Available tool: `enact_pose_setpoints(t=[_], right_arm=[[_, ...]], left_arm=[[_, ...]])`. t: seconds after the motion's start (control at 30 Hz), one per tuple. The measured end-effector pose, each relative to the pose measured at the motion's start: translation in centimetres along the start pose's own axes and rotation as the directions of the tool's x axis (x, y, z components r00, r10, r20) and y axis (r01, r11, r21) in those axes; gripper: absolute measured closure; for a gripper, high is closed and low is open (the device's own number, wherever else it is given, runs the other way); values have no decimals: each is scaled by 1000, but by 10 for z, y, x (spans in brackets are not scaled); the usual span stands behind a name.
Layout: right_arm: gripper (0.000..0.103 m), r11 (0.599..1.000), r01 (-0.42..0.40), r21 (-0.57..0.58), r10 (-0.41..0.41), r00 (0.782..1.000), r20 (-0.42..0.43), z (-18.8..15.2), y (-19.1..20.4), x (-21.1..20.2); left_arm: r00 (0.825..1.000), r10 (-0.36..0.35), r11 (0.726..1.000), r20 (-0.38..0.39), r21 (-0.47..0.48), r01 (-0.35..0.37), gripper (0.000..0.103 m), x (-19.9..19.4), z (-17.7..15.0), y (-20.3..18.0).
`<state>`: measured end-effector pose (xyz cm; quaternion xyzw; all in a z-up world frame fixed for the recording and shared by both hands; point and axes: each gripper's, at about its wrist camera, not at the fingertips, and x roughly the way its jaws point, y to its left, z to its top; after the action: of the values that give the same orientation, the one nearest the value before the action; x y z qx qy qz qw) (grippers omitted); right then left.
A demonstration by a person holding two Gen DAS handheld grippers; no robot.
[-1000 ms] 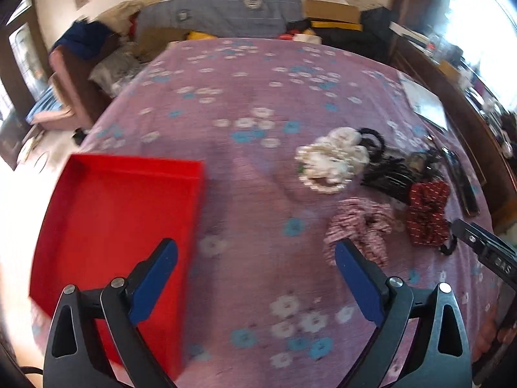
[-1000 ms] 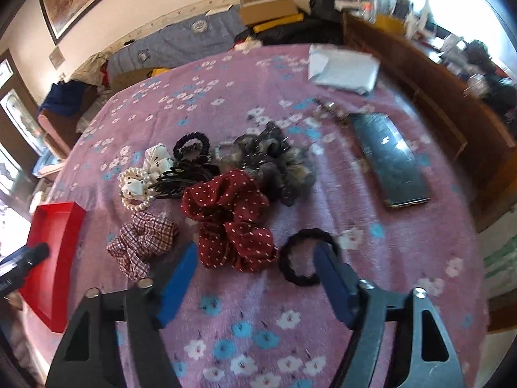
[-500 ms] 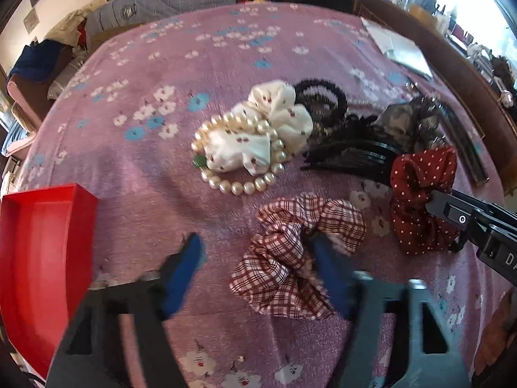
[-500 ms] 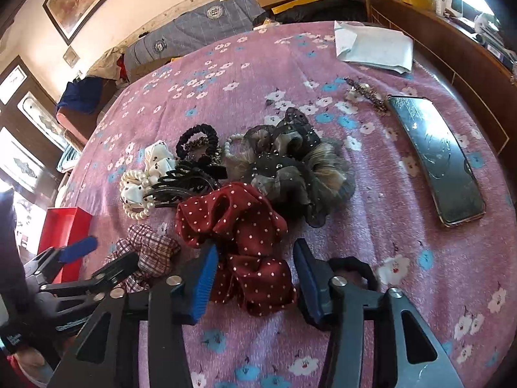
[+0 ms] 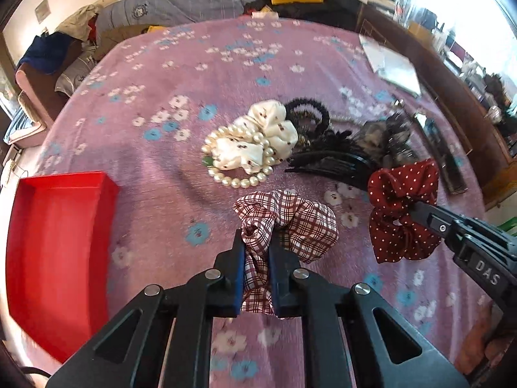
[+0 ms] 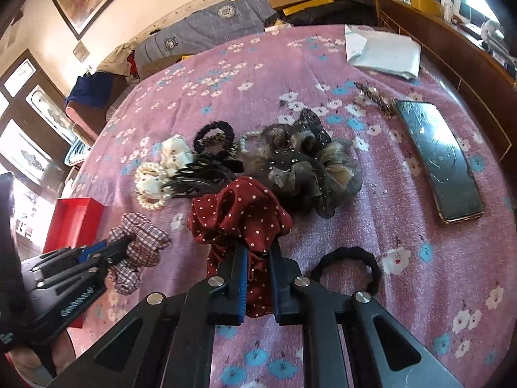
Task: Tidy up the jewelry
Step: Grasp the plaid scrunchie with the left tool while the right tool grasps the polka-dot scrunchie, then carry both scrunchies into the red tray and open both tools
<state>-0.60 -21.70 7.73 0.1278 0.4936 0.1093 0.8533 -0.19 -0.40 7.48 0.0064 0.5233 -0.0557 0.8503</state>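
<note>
On the pink flowered cloth [image 5: 181, 194], my left gripper [image 5: 255, 239] is closing its jaws, and the blue pads pinch the near fold of a red-and-white plaid scrunchie [image 5: 300, 220]. My right gripper [image 6: 258, 252] is closing too, its pads squeezing the near edge of a dark red dotted scrunchie [image 6: 239, 213]. Both scrunchies still lie on the cloth. A red tray [image 5: 58, 242] sits to the left of the plaid scrunchie, with nothing visible inside. In the right wrist view the left gripper [image 6: 126, 242] shows at the lower left, on the plaid scrunchie [image 6: 145, 236].
Behind the scrunchies lie a pearl bracelet around a white scrunchie [image 5: 248, 152], a black claw clip [image 5: 329, 161] and a grey tulle scrunchie [image 6: 307, 168]. A black hair tie [image 6: 345, 268], a phone [image 6: 439, 161] and a white packet [image 6: 384, 51] lie to the right.
Both grippers went from wide open to closed on fabric. The left one swung right from the tray to the plaid scrunchie. The right one took hold of the red dotted scrunchie.
</note>
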Motion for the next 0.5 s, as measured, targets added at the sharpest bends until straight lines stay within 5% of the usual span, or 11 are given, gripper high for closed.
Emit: enact_pose_setpoints(t=[0.23,0.5], right_arm=[[91,999,-39,-31,41,998,55,-6,26,-37],[90,981,-145,-132,150,988,28,0,108,-32]], left_arm=[[998,22,994,54,-105,-16,91,-59,-12,56],[981,190,957,38,-232,-176,91,-80,-19,179]])
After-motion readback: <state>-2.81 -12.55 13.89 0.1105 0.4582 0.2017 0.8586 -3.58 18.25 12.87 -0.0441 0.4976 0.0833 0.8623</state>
